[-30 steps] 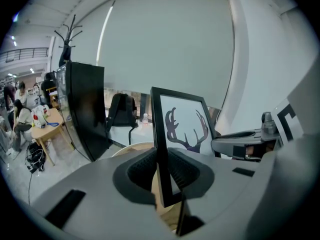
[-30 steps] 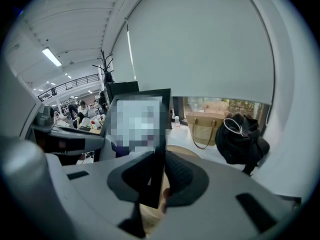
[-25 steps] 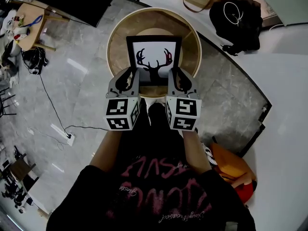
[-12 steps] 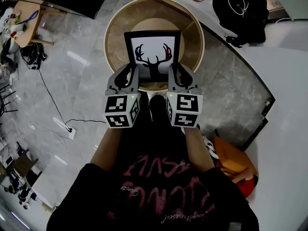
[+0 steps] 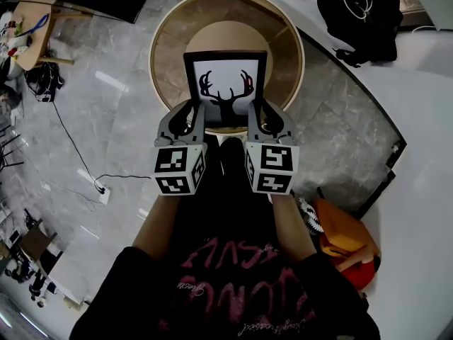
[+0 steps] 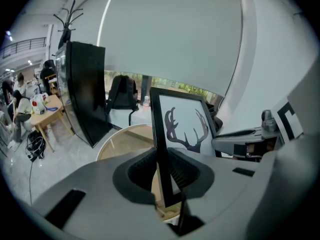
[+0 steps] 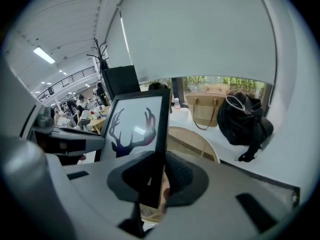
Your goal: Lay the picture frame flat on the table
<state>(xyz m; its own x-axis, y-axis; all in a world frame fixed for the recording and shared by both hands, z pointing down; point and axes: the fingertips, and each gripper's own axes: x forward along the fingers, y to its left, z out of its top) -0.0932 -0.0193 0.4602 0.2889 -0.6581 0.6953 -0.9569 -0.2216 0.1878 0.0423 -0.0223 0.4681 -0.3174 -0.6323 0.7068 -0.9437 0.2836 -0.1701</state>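
**Antler Print Poised Above Round Surface**

I hold the picture frame (image 5: 225,87) tilted over the near half of the round surface (image 5: 164,44). My left gripper (image 5: 191,117) and right gripper (image 5: 259,117) each have their fingers clamped on one lower side edge. The print faces up toward me, antlers pointing to the surface's far rim. Its longer axis, as I judge it, runs the same way. The thin rails could twist in my fingers during lowering, or the bottom edge could land off the near rim.

Grey marble floor (image 5: 106,112), wht blind (image 7: 200,34)
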